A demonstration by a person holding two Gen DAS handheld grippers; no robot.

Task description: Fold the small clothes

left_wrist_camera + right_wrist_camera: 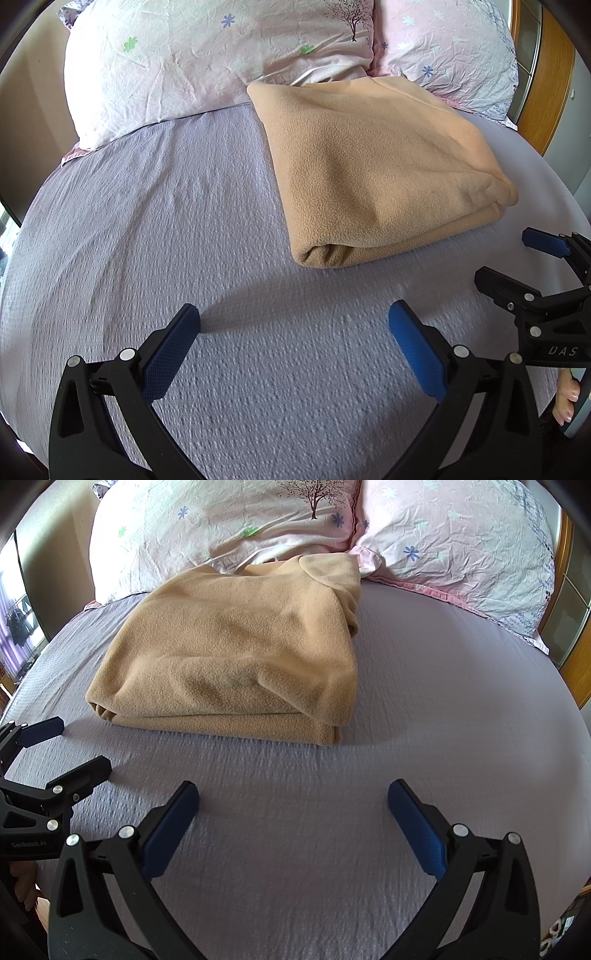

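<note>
A tan fleece cloth (pixel 373 162) lies folded in a thick stack on the lilac bed sheet (pixel 184 229), its far edge against the pillows; it also shows in the right wrist view (pixel 236 653). My left gripper (pixel 293 317) is open and empty, low over the sheet in front of the cloth. My right gripper (pixel 293 797) is open and empty, also short of the cloth. The right gripper shows at the right edge of the left wrist view (pixel 506 258), and the left gripper at the left edge of the right wrist view (pixel 83 742). Both are apart from the cloth.
Two pink flowered pillows (pixel 207 55) (pixel 461 542) lie across the head of the bed behind the cloth. A wooden headboard or frame (pixel 550 85) stands at the far right. The sheet (pixel 443 701) stretches right of the cloth.
</note>
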